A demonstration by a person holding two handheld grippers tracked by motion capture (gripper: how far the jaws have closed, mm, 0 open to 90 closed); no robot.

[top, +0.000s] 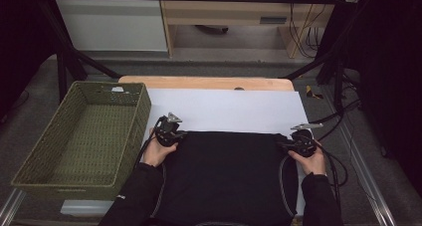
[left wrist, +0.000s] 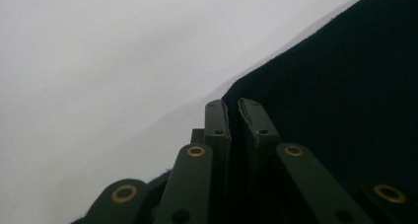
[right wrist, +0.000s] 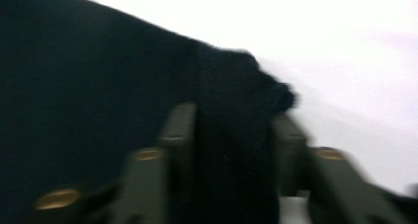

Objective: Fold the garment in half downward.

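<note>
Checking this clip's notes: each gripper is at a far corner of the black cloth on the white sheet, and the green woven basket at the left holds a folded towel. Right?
Not quite. The green woven basket is empty, as the high view shows. The rest stands: the left gripper and right gripper are at the far corners of the black cloth on the white sheet.

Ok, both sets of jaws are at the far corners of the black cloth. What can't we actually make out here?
- Near edge of the black cloth: cut off by the bottom of the high view, partly under the sleeves.
- Right gripper: right gripper view is motion-blurred; cloth sits between the jaws, but whether they press it is unclear.
- Left gripper: jaws shut at the cloth's edge; how much fabric is caught is hidden.
</note>
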